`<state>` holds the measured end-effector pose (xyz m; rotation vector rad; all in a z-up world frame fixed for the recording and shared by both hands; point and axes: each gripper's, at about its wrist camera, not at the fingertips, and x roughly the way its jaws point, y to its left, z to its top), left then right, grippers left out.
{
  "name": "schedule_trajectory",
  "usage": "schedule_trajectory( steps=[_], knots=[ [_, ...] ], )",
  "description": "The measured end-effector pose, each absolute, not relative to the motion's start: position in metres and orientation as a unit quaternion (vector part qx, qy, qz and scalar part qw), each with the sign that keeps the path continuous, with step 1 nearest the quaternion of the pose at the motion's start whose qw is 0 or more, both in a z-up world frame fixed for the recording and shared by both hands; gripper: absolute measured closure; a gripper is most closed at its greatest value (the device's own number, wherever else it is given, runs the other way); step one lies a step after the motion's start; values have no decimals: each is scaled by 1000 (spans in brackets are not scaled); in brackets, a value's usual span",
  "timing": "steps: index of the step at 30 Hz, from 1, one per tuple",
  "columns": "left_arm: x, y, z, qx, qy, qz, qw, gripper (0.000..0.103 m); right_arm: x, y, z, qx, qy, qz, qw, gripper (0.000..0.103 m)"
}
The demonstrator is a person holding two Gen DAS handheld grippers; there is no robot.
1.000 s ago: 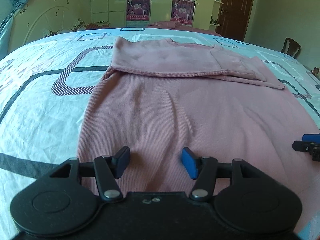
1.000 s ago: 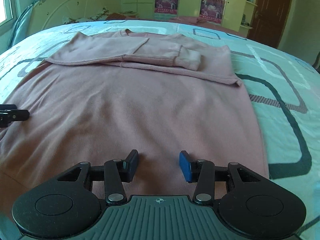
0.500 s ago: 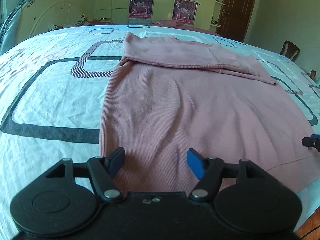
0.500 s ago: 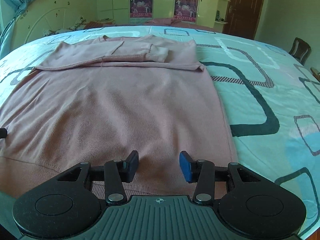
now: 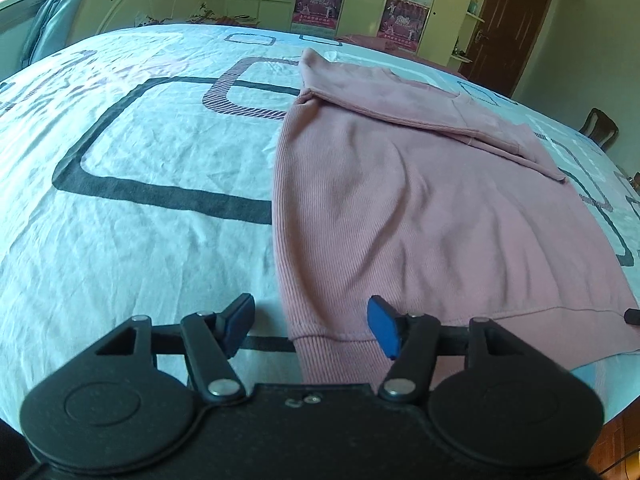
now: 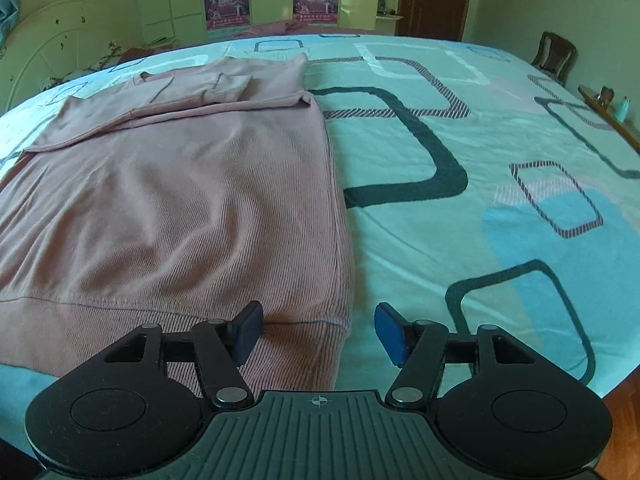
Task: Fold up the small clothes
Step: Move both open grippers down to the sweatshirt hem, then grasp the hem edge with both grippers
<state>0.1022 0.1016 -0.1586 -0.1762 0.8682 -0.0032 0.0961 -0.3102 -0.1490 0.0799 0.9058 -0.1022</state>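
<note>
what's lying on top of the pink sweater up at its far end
Its own sleeves lie folded across the chest of the pink sweater. Nothing else rests on it. What the folded sleeves cover cannot be seen.

From my seat, the pink sweater [image 5: 420, 216] is the landmark, lying flat on the bed sheet [image 5: 132, 200]. To its left I have a wide stretch of bare sheet, nothing standing on it. To its right, in the right wrist view, the sheet [image 6: 480, 168] is just as open out to the bed's far edge. Beyond the sweater's folded top the sheet runs free until the headboard [image 5: 132, 4] and wardrobe [image 6: 176, 4] wall it off. A chair [image 6: 556, 54] stands off the bed, well to the sweater's right. My left gripper [image 5: 311, 326] straddles the sweater's near-left hem corner, jaws apart; my right gripper [image 6: 318, 330] straddles the near-right corner, jaws just widened.
</note>
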Motion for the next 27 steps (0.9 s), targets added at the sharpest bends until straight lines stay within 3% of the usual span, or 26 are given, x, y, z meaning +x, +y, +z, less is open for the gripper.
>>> schedule_trajectory(
  steps=[4, 5, 8, 9, 10, 11, 13, 27],
  knots=[
    [99, 98, -161, -95, 427, -14, 899, 45, 92, -313, -153, 68, 444, -40, 893, 43],
    [99, 97, -161, -96, 428, -16, 899, 47, 92, -312, -153, 68, 445, -38, 892, 48],
    [101, 96, -160, -104, 435, -25, 894, 60, 91, -311, -153, 78, 445, -30, 891, 56],
    [102, 97, -159, -110, 437, -28, 892, 69, 91, -311, -152, 79, 446, -28, 891, 61],
    [103, 100, -159, -121, 441, -34, 889, 86, 92, -312, -152, 83, 447, -24, 890, 66],
    [105, 102, -159, -134, 446, -42, 884, 92, 92, -312, -151, 88, 448, -17, 890, 78],
    [108, 104, -157, -143, 444, -49, 883, 97, 93, -310, -148, 93, 451, -4, 887, 86],
    [167, 108, -90, -209, 333, -92, 915, 98, 131, -317, -82, 116, 374, 32, 920, 88]
  ],
)
